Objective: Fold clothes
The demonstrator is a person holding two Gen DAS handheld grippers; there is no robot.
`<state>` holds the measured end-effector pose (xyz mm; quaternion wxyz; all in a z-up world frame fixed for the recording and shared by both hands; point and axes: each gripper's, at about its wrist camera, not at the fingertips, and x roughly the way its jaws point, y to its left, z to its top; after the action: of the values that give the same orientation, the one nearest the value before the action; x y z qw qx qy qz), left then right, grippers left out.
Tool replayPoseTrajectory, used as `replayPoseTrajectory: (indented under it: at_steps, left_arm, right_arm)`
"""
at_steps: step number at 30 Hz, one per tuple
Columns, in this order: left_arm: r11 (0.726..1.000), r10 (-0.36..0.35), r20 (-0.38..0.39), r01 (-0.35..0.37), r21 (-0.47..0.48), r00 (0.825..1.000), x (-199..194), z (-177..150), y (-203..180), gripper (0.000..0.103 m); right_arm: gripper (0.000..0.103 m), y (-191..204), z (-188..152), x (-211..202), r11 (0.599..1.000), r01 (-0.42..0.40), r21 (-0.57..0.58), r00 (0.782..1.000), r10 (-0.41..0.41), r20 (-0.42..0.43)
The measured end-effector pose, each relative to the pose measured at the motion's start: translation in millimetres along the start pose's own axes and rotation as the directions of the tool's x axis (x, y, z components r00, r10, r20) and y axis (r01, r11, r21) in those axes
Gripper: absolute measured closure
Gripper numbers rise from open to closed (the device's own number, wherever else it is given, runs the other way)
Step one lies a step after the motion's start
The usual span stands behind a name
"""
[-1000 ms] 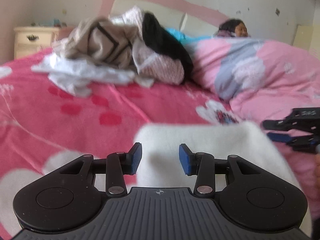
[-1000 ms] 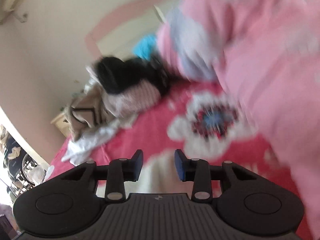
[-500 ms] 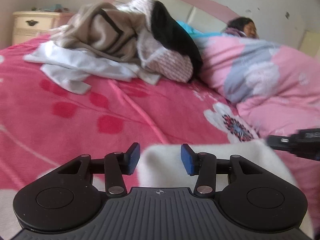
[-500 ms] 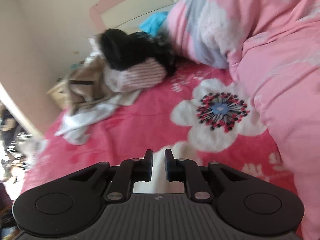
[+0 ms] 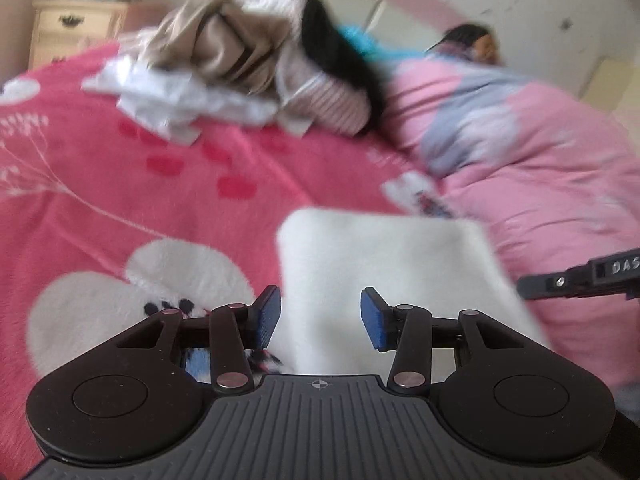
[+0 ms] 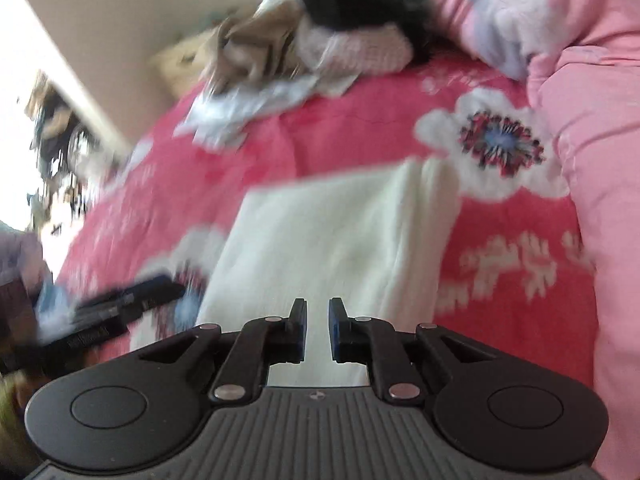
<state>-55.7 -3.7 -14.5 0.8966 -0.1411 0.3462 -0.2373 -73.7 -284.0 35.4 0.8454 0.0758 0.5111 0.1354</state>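
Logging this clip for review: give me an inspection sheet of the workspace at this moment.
Surface: pink flowered bedspread, soft, uneven.
Job's things: cream garment lying flat in front of both grippers; pile of unfolded clothes at the far side.
Clutter: pink quilt bunched along the right.
Grippers: left gripper open over the cream garment; right gripper narrowly open, nothing visibly clamped.
Cables: nothing seen.
Surroundings: person lying under the quilt; cream nightstand; pink-edged headboard.

clothes pile point(image 5: 256, 68) behind folded garment point(image 5: 384, 276) on bed point(image 5: 120, 184)
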Motion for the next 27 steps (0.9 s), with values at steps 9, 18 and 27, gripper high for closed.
replayPoseTrajectory:
  at_steps: [9, 18, 27]
  left_arm:
    - [0.988, 0.01, -0.092, 0.005, 0.155, 0.996, 4, -54, -17, 0.058]
    - [0.982, -0.033, -0.193, 0.068, 0.174, 0.981, 3, -86, -19, 0.058]
    - [0.991, -0.055, -0.254, 0.083, 0.102, 0.966, -16, -79, -7, 0.058]
  right_arm:
    - [0.089, 11, -29, -3, 0.997, 0.075, 0.012, 0.997, -0.075, -0.037]
    - [0.091, 17, -77, 33, 0.992, 0.121, 0.025, 0.975, -0.114, -0.191]
    - [0.087, 12, -92, 21, 0.983, 0.173, 0.062, 0.964, -0.156, -0.216]
